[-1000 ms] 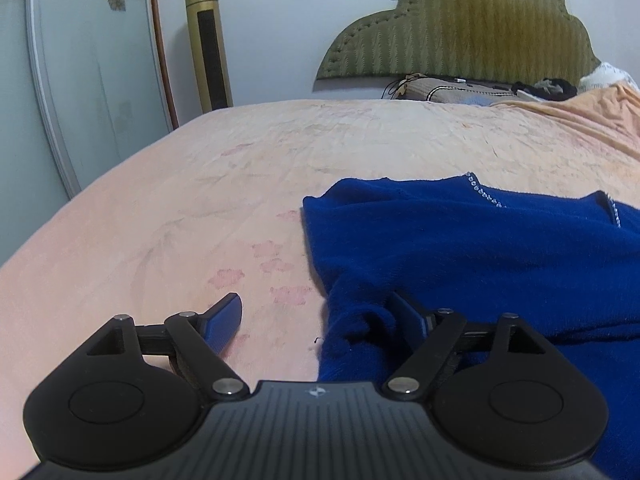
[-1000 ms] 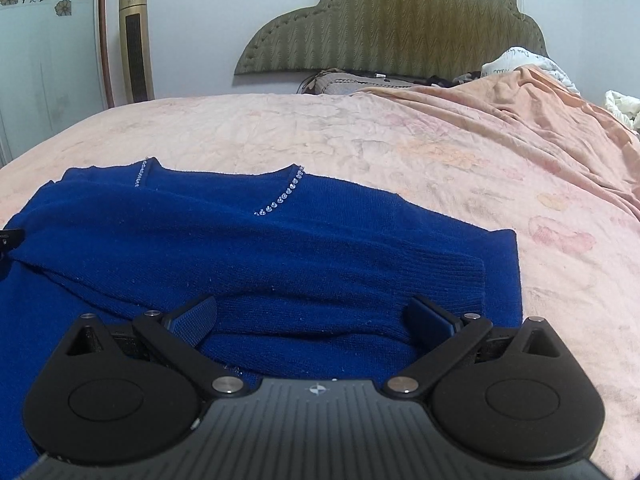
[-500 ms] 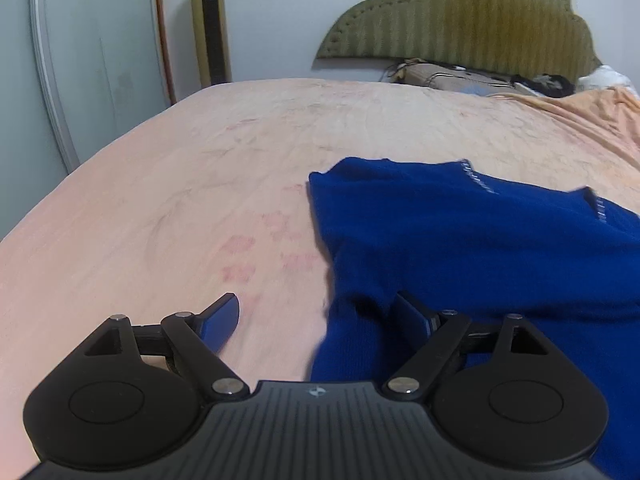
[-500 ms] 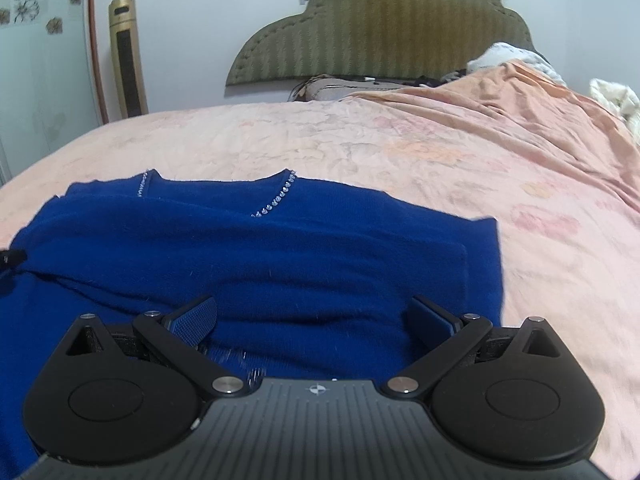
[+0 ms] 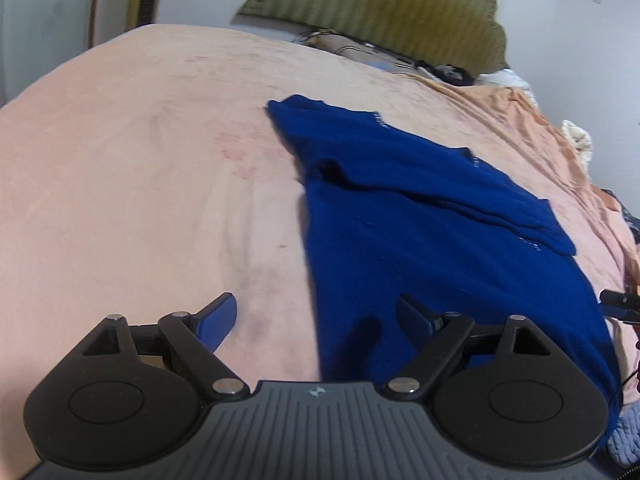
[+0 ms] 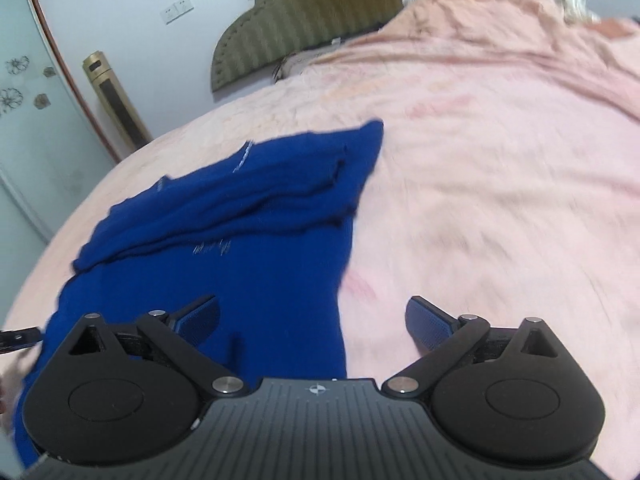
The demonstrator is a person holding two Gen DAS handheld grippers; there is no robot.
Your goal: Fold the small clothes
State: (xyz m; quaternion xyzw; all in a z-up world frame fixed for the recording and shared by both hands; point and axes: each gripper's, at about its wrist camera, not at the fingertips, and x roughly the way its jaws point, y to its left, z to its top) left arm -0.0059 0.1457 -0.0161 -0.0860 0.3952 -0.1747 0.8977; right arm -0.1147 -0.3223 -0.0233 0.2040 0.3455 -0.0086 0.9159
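Above, both hand-held grippers are hovering wide open, gripping nothing. Left hand-held gripper point(image 5: 316, 314) and right hand-held gripper point(image 6: 314, 318) are straddling opposite edges of the blue sweater point(image 5: 420, 216) on the bed point(image 5: 140, 184).

We see a bed under a peach sheet point(image 6: 500, 168) with faint pink flower prints. At its far edge stands an olive headboard point(image 6: 304, 20), with a pillow point(image 5: 360, 48) against it. By the white wall stand a gold tower fan point(image 6: 116, 100), a double socket point(image 6: 177, 10), and a flower-printed glass door point(image 6: 28, 120).
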